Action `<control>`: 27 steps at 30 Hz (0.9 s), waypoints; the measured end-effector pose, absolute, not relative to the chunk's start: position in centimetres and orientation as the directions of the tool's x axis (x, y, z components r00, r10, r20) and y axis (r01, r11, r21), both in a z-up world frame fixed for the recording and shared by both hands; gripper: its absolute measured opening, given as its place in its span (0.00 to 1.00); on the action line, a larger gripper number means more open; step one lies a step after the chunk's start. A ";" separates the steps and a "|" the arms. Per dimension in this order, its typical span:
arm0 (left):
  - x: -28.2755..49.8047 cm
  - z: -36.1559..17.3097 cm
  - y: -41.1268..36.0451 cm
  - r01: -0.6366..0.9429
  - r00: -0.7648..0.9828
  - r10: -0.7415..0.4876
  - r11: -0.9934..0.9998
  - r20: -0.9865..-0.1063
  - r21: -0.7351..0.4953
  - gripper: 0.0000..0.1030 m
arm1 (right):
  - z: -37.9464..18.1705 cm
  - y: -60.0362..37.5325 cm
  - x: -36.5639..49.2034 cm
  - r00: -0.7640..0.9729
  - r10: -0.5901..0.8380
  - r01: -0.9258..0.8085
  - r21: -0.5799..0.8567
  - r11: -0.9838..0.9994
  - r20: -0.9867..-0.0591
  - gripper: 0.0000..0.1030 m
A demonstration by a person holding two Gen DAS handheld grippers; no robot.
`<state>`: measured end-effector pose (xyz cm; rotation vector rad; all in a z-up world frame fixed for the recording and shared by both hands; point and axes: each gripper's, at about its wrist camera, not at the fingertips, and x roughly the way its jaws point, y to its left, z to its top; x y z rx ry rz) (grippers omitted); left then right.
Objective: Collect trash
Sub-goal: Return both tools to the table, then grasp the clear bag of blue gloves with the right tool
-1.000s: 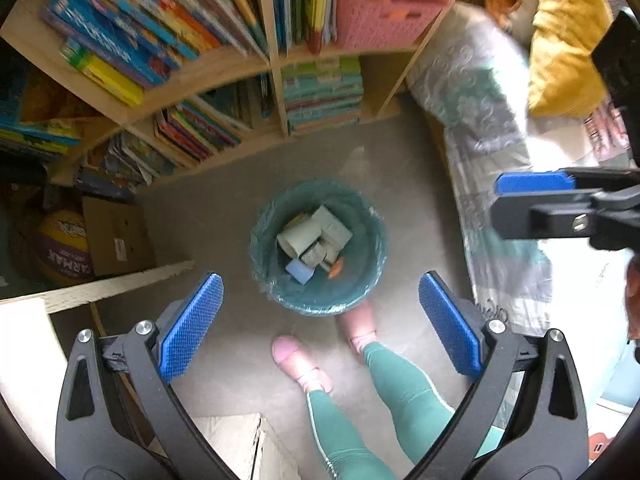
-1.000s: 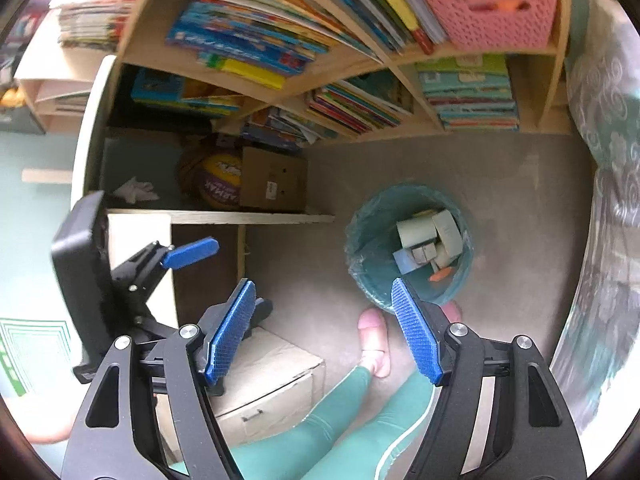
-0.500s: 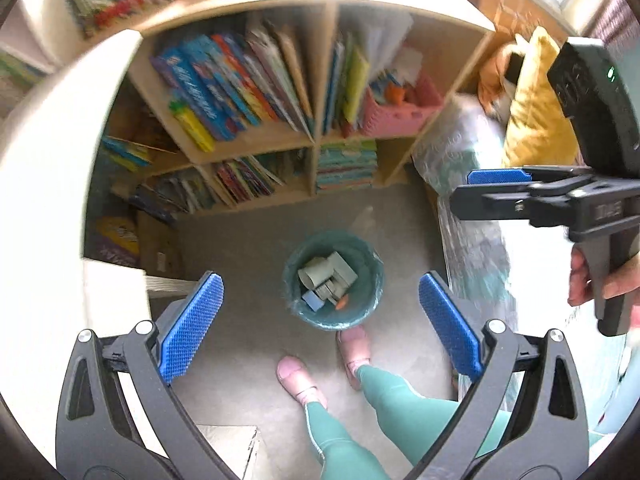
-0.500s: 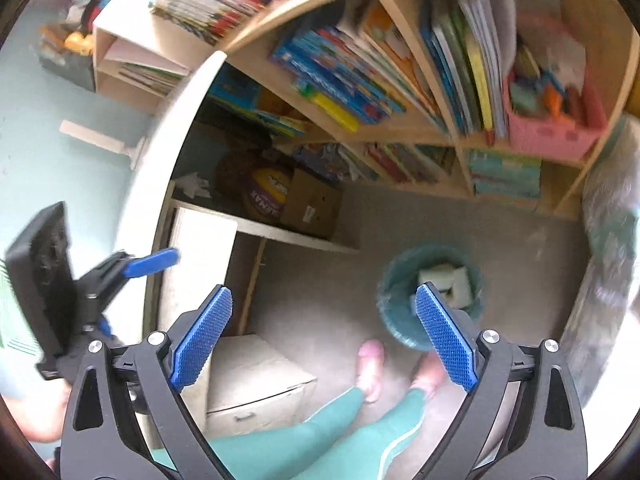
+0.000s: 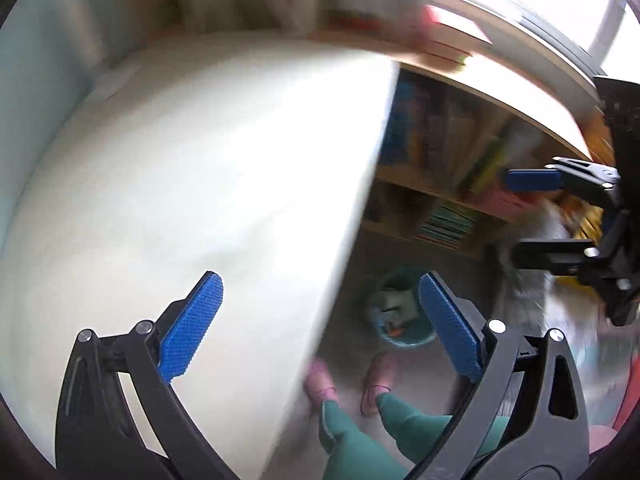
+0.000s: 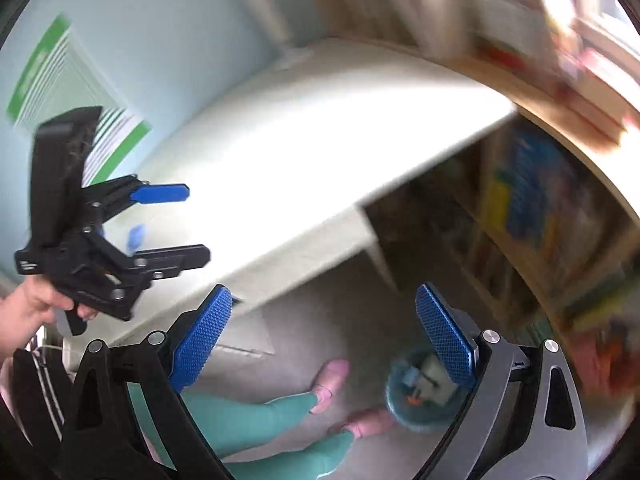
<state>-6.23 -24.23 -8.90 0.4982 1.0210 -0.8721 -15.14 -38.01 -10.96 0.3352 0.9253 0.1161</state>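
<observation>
My teal trash bin (image 5: 402,338) sits upright on the floor just past my feet, with blurry pale scraps (image 6: 430,374) piled inside.

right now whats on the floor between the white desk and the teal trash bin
Only bare grey floor separates the white desk from the teal trash bin; the pink slippers stand just in front of that stretch. The right wrist view shows it best, though blurred.
</observation>
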 end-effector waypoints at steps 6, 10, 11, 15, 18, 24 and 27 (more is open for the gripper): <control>-2.6 -8.0 -14.3 0.633 0.354 -0.313 0.774 -0.881 -0.021 0.93 | -10.1 -30.8 -7.6 0.532 0.384 -0.215 0.319 0.923 -0.754 0.90; -1.7 -8.5 -7.2 0.468 0.397 -0.238 0.883 -0.886 -0.028 0.93 | -10.1 -24.3 -3.0 0.439 0.455 -0.393 0.290 0.873 -0.775 0.90; -1.6 -8.7 -6.0 0.435 0.400 -0.225 0.900 -0.889 -0.032 0.93 | -10.3 -23.1 -2.4 0.421 0.469 -0.425 0.288 0.858 -0.776 0.90; -1.4 -9.9 -0.3 0.282 0.399 -0.159 0.958 -0.903 -0.045 0.93 | -11.2 -17.0 0.7 0.324 0.511 -0.550 0.281 0.786 -0.796 0.90; -1.2 -11.0 3.6 0.177 0.387 -0.128 0.982 -0.913 -0.063 0.93 | -12.5 -12.8 2.5 0.267 0.505 -0.595 0.272 0.756 -0.821 0.90; -1.0 -12.8 8.5 0.055 0.366 -0.074 0.997 -0.928 -0.058 0.93 | -15.6 -5.9 5.2 0.168 0.509 -0.609 0.317 0.727 -0.844 0.90; -0.8 -13.6 10.2 0.012 0.359 -0.045 0.999 -0.932 -0.044 0.93 | -16.7 -4.4 5.8 0.157 0.499 -0.600 0.319 0.734 -0.852 0.89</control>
